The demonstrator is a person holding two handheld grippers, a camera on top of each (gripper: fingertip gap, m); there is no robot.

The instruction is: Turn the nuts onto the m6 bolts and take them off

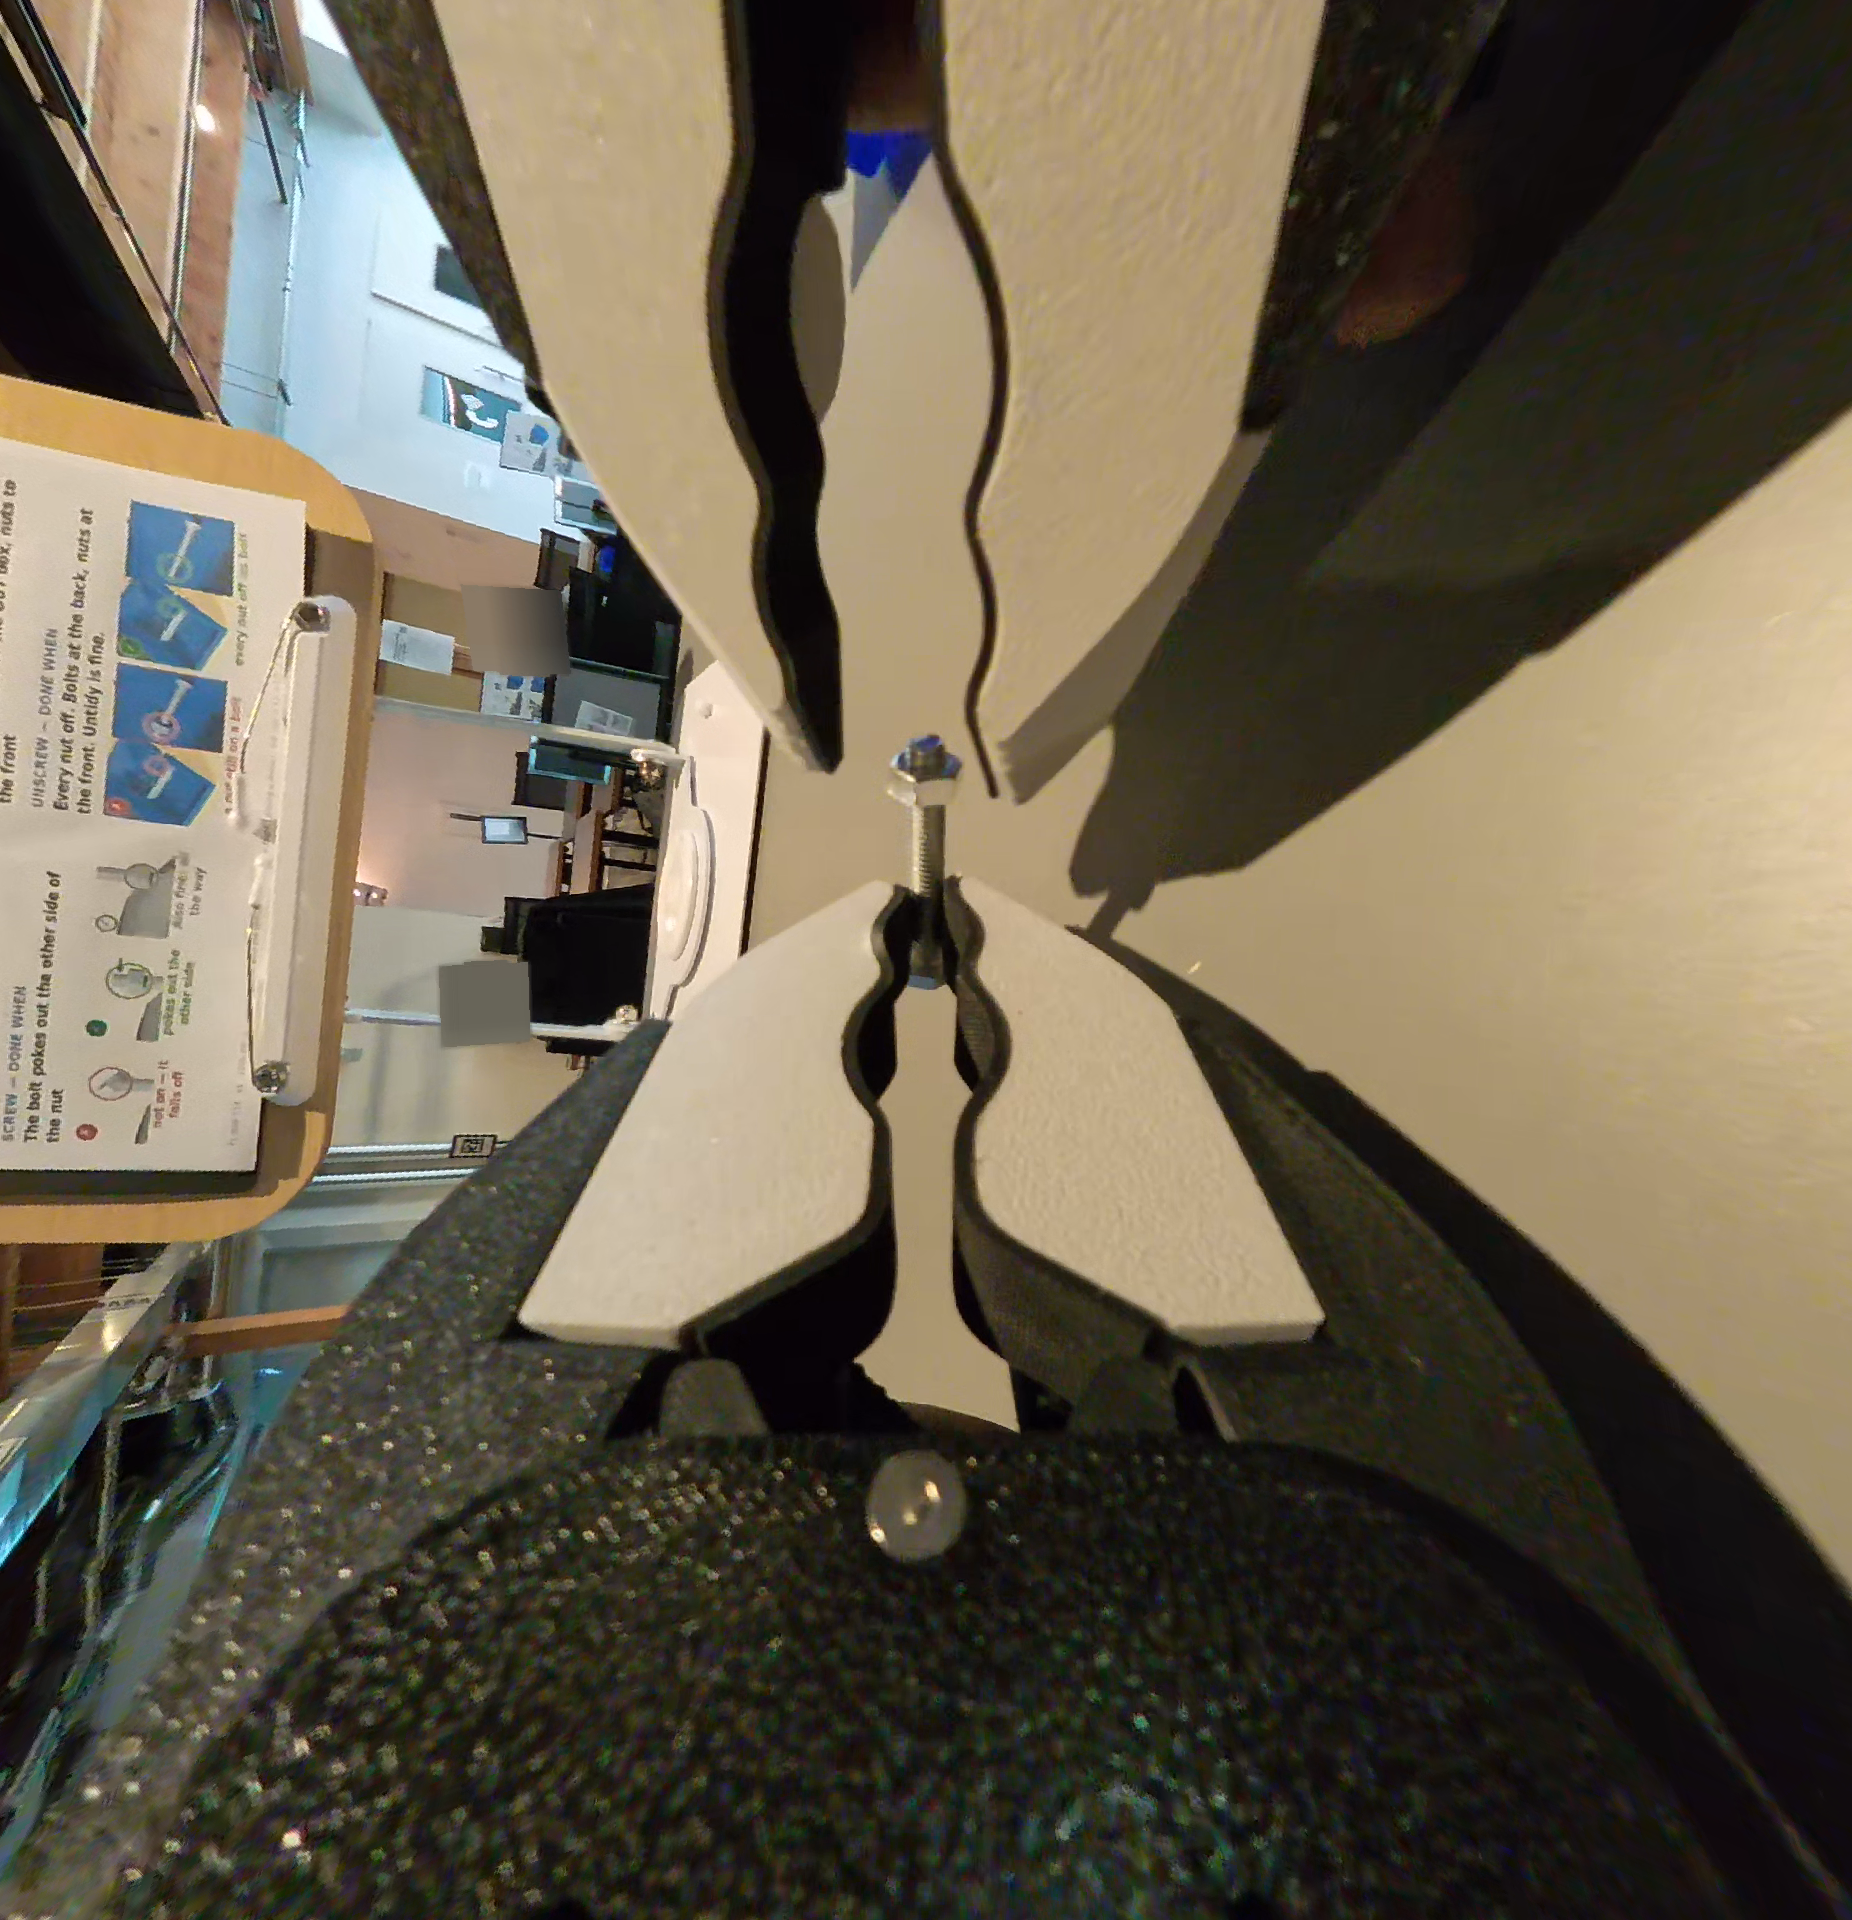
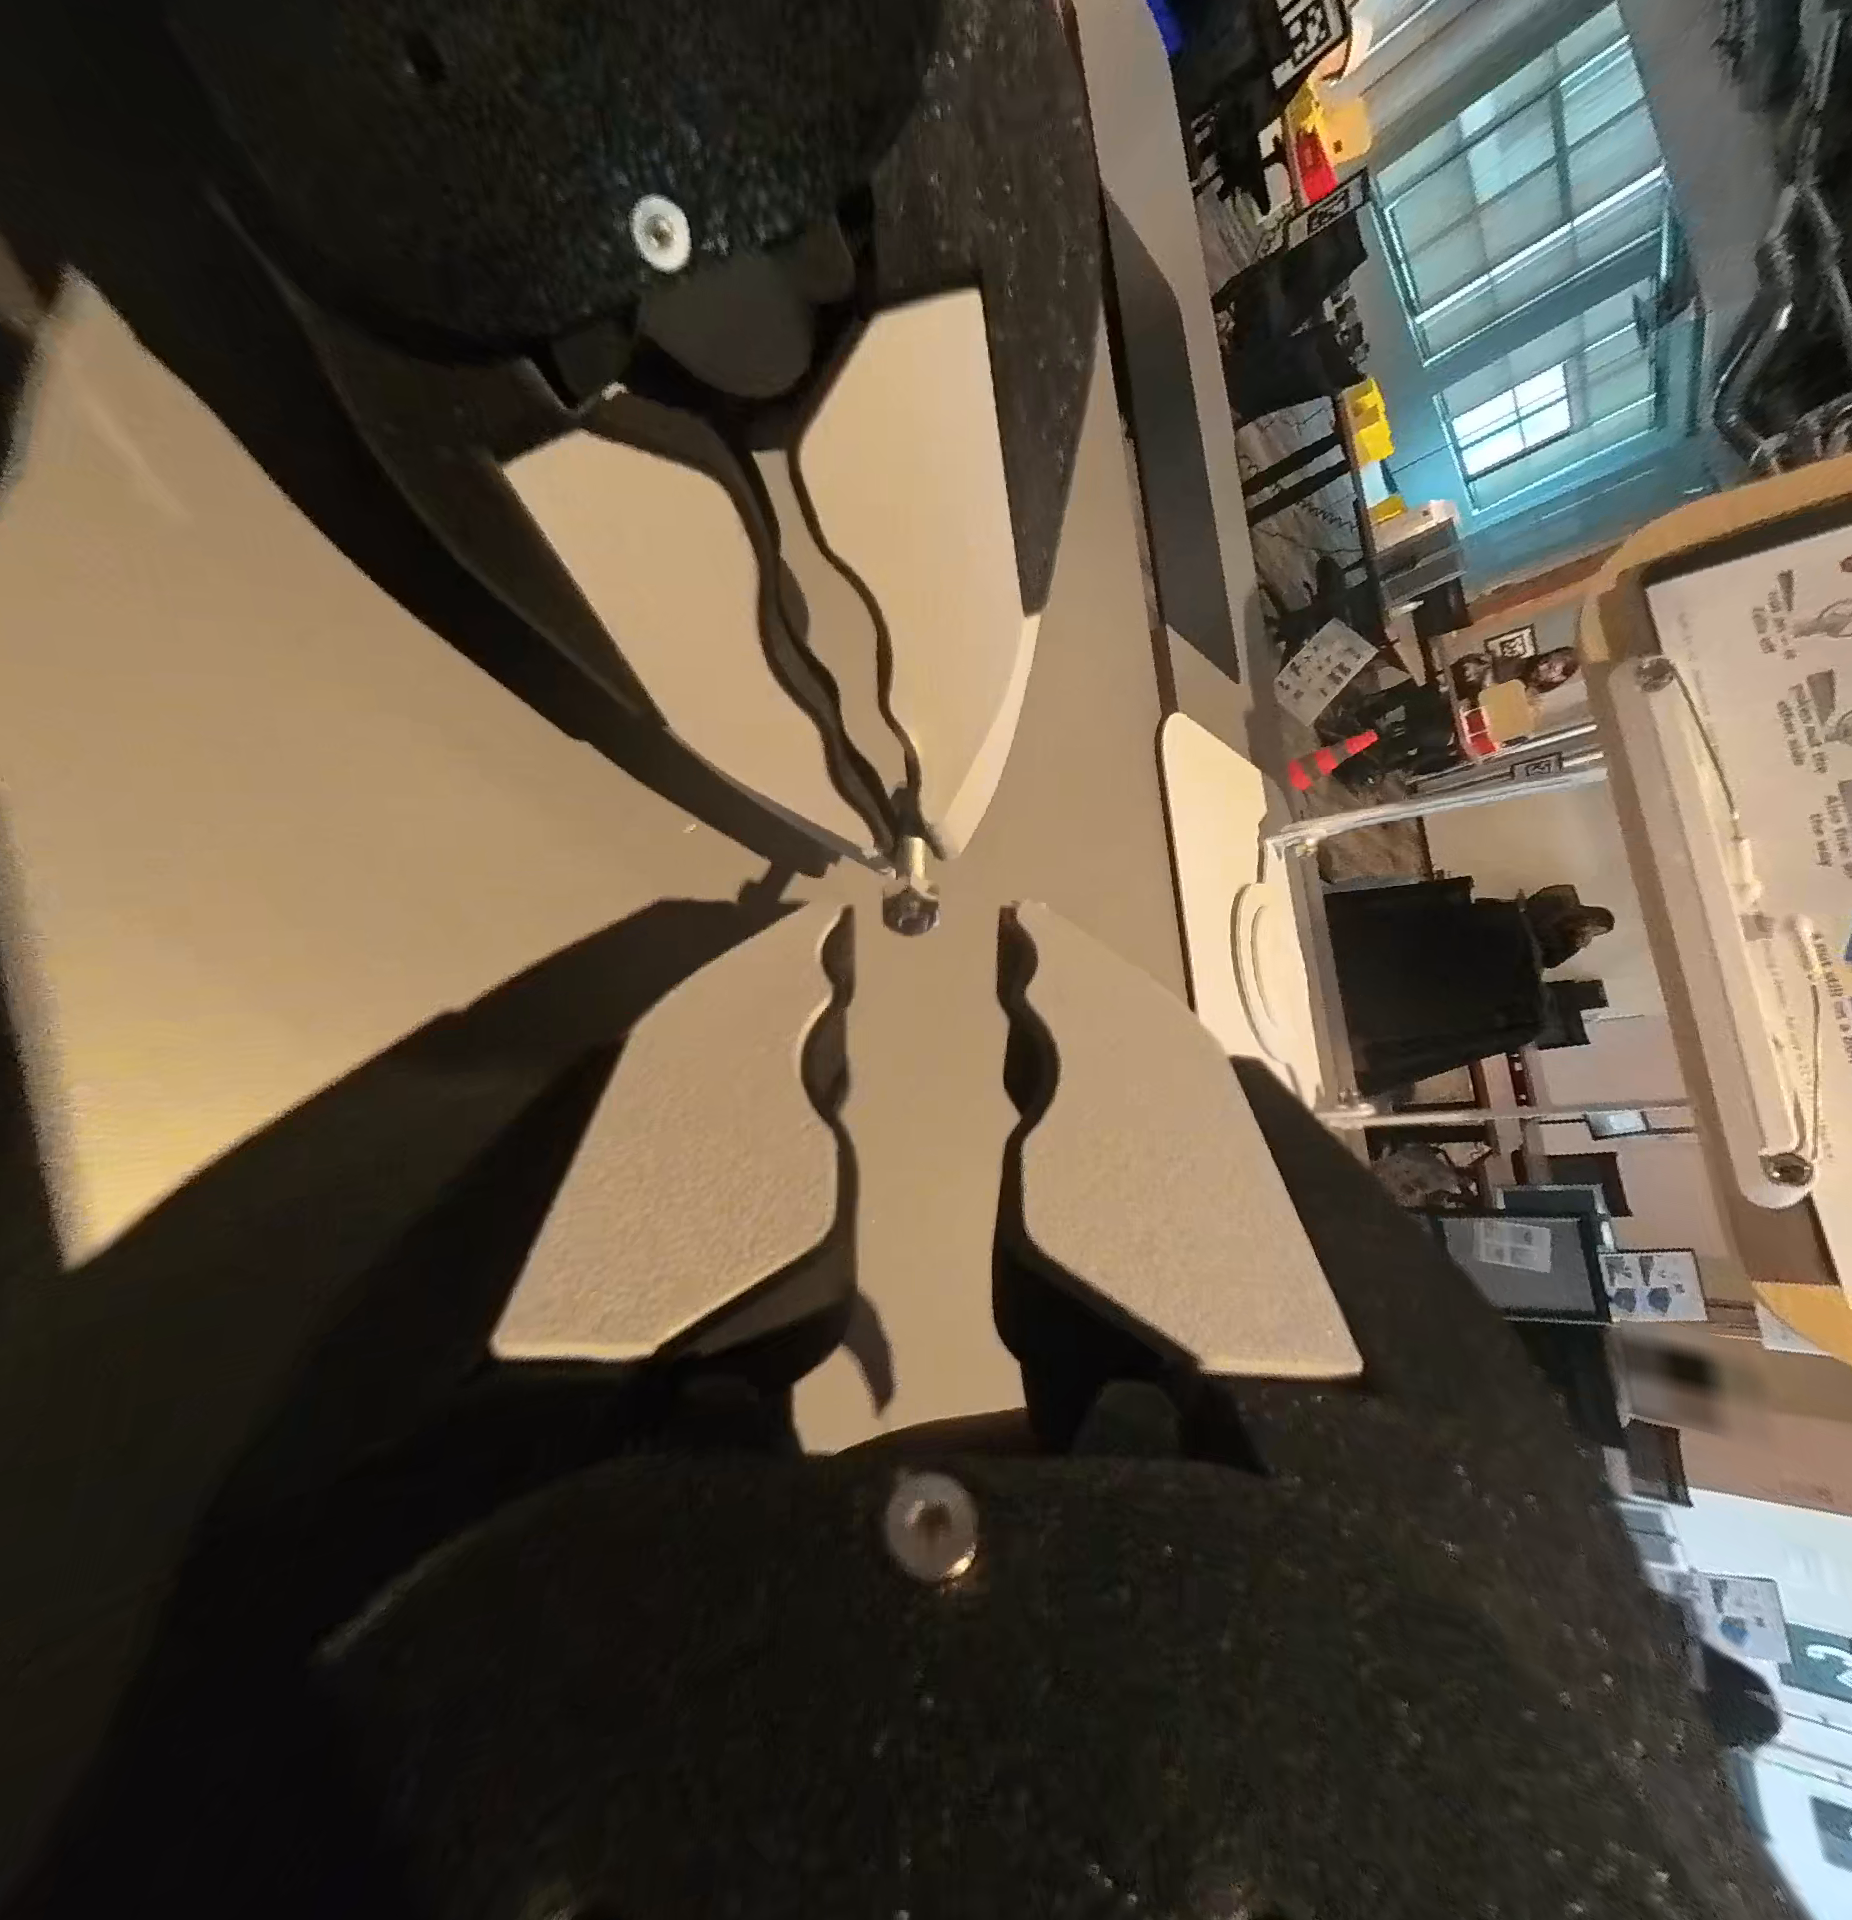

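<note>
table point(image 1: 1524, 935), pale and matt, under both tools; not touched by either.

clipboard point(image 1: 319, 1143), wood, with a printed sheet under its clip, standing off to the side; no part in the present step.

left gripper point(image 1: 927, 909), black body with grey finger plates; clenched on the lower part of the bolt, holding it out along the fingers above the table.

right gripper point(image 2: 927, 920), same make; fingers parted, one on either side of the nut and, as far as can be seen, touching neither face. released, holding nothing.

bolt point(image 1: 924, 862), threaded steel, lower end caught between the left tips, free end pointing at the right gripper.

nut point(image 1: 924, 777), steel hex, sitting at the bolt's free end between the parted right tips; how many threads it engages cannot be told.

risks, judged:
- nut apparently near the last thread; a knock from closing fingers may drop it to the table.
- right fingers closing off-centre may catch corners, not flats, and slip.
- sideways push could tilt the bolt in the left grip.
- turning askew may cross the thread.
</note>
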